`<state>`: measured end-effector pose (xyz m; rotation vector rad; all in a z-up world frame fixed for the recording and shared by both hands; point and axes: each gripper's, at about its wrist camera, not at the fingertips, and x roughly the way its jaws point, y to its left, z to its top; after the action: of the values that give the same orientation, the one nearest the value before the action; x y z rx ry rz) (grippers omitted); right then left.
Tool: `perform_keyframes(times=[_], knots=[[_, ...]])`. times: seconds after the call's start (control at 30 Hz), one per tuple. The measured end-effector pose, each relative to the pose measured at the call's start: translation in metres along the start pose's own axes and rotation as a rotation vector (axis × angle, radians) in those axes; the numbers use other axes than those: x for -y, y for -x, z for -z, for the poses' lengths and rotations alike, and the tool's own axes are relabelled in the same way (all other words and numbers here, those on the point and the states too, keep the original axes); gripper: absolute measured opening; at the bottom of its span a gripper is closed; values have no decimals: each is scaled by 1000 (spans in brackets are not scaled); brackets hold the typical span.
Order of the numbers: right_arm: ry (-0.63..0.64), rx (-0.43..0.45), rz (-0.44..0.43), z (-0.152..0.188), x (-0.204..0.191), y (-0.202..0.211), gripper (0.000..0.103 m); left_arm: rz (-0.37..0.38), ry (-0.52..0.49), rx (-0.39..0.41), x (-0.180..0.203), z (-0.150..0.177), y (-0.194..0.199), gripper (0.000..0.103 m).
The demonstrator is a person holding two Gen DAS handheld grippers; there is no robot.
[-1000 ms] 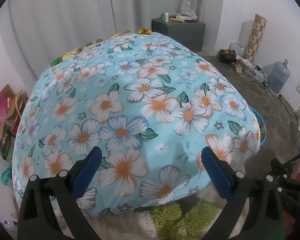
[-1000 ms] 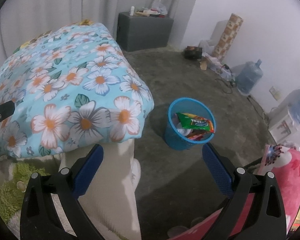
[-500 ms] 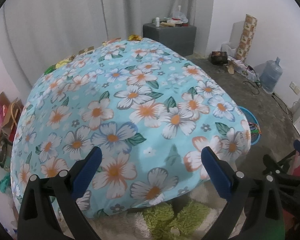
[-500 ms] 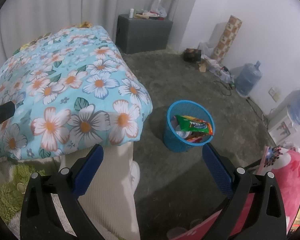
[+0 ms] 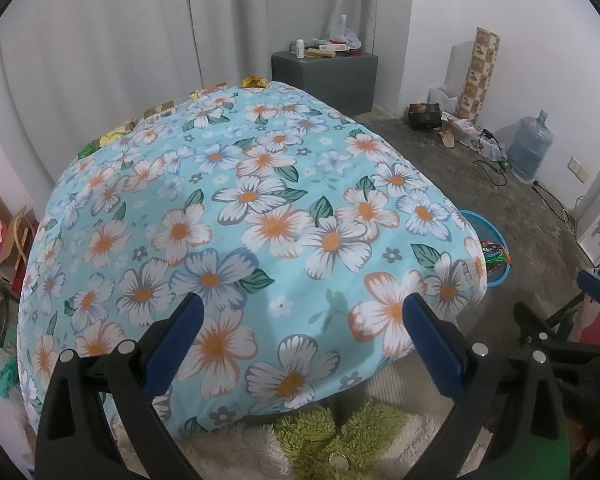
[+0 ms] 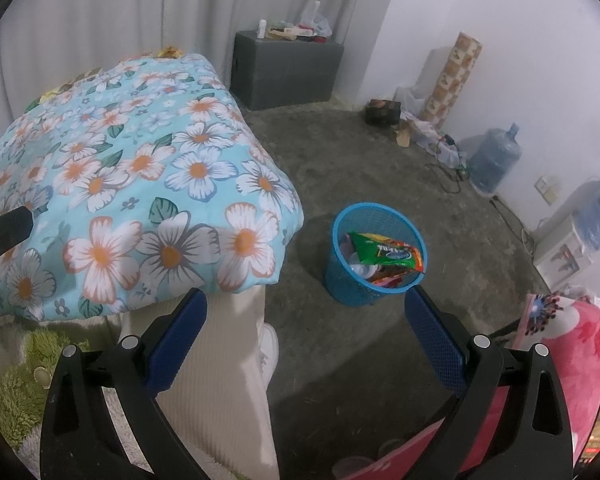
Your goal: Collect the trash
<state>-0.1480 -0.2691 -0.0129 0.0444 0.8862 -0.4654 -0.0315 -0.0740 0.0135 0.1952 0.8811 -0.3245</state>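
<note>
Both views have drifted slightly since a second ago: the left camera now sits a little farther back from the bed, the far cabinet showing nearer frame centre, and the bin reads a touch higher in the right view.

Left gripper (image 5: pixel 300 332): jaws spread wide, nothing between them, held over the near end of the floral quilt (image 5: pixel 240 220). Right gripper (image 6: pixel 304 328): jaws also spread wide, empty, held over the floor (image 6: pixel 360 152) beside the bed's corner.

Trash: several wrappers (image 5: pixel 116 136) lie in a row along the far edge of the quilt, by the curtain (image 5: pixel 140 40); well apart from both grippers. Yellow one (image 5: pixel 254 81) at the far corner.

Blue bin (image 6: pixel 342 248) stands upright on the floor just beside the bed's corner. It holds a green packet (image 6: pixel 384 254) lying across the top, with other wrappers under it.

Grey cabinet (image 6: pixel 288 68) against the far wall; water jug (image 6: pixel 494 158) near the right wall.
</note>
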Motion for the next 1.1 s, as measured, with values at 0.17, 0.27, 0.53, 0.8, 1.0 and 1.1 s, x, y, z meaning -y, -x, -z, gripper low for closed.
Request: perform_keyframes(times=[0.17,0.27,0.53,0.8,1.0,1.1], knots=[[-1,3,-2,-2,0,1,95,0,-1,-1,0,0,0,97],[0,3,-1,-2,-1,1,95,0,0,-2,0,0,-1,97],[-1,3,-1,-2,-1,1,95,0,0,-3,-1,1,-2,97],[0,4,0,-1,-1,1,95,0,-1,-3,-1,1,-2,97],[1,6,-1,-4,-3,1,95,0,0,-4,-2,0,-3,97],[4,7,-3,-6,-5,1,95,0,0,-4,-2,0,-3,97]])
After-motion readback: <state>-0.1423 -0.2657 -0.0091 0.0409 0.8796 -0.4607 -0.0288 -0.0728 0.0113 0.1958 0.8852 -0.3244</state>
